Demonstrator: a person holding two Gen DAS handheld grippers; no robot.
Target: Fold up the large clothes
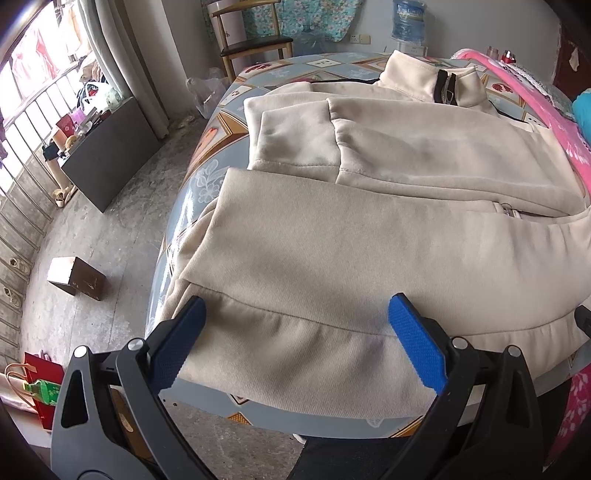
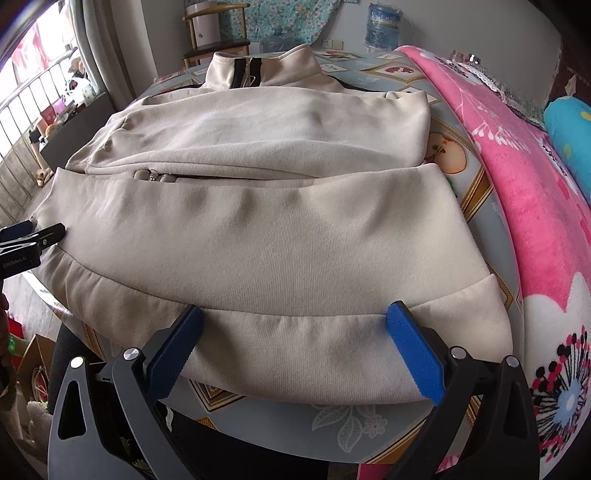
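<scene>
A cream zip jacket (image 1: 369, 243) (image 2: 273, 251) lies flat on the patterned table (image 1: 207, 147), collar at the far end, both sleeves folded across its chest. My left gripper (image 1: 297, 306) is open over the near-left part of the ribbed hem, one blue pad on each side of the cloth. Wide open as well, my right gripper (image 2: 295, 314) straddles the near-right part of the same hem. The left gripper's black tip (image 2: 40, 238) shows at the left edge of the right wrist view, beside the jacket's left side.
A pink flowered blanket (image 2: 517, 206) lies along the table's right side. A wooden chair (image 1: 255, 40) and a water bottle (image 1: 408, 20) stand beyond the far end. On the concrete floor at left are a small box (image 1: 75, 277) and a dark cabinet (image 1: 110, 155) by the window railing.
</scene>
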